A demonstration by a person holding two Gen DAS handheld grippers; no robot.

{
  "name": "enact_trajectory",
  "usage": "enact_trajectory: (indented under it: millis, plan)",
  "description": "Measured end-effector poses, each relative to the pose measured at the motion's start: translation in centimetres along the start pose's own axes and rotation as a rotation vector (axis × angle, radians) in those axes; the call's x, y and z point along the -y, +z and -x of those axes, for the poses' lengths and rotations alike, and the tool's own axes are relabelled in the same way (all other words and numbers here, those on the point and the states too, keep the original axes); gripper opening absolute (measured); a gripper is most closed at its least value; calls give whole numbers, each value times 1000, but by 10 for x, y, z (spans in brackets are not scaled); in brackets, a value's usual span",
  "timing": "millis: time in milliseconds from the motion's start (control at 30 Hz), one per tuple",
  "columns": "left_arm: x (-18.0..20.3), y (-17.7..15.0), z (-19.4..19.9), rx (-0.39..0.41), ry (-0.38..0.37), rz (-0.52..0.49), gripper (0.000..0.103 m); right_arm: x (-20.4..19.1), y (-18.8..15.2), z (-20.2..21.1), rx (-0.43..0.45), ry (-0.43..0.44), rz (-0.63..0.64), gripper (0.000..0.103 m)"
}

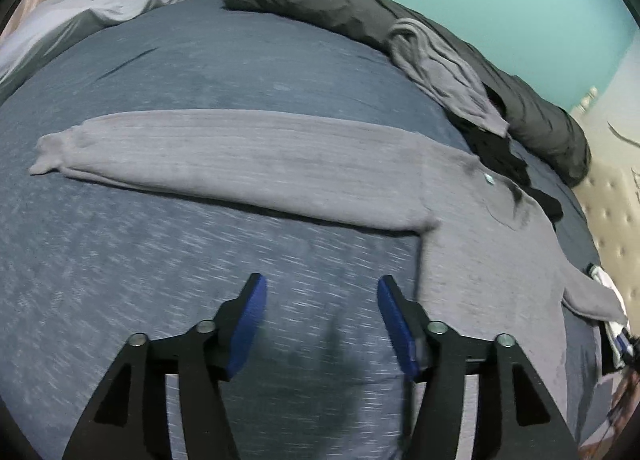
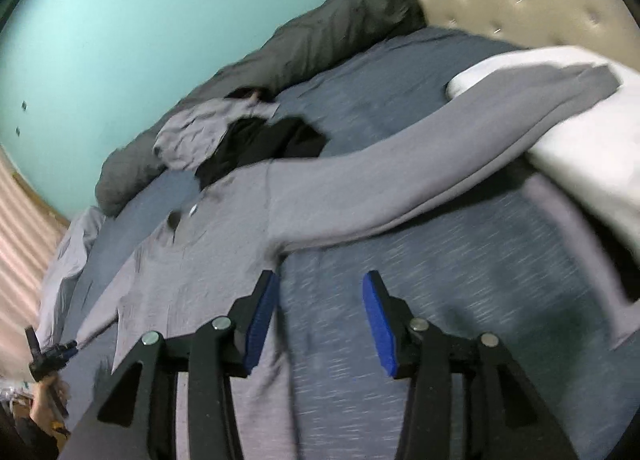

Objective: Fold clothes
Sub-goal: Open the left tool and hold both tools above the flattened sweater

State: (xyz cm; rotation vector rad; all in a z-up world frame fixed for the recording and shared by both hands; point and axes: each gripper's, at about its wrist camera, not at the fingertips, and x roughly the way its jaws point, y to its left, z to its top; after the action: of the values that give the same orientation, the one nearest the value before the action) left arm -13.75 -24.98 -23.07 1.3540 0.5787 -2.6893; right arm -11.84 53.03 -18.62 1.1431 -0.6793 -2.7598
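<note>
While nothing sits between them, both hand-held grippers (image 1: 319, 284) (image 2: 320, 280) spread above grey sweater (image 1: 248, 152).

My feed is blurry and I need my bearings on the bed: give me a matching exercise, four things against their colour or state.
Things:
1. sweater
2. rolled duvet
3. pillow
4. left gripper

Colour or state:
A. white, with one sleeve draped over it
B. jaws apart, nothing between them
C. grey, spread flat on the blue bedspread, both sleeves out
D. dark grey, bunched along the teal wall

Pairs: 1-C, 2-D, 3-A, 4-B
</note>
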Motion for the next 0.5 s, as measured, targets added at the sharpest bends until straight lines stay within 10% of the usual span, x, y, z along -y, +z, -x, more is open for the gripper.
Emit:
enact_trajectory:
  millis: [500]
  plan:
    - [32, -38, -24, 2, -8, 66, 86, 126, 101, 62, 84, -142, -220, 59]
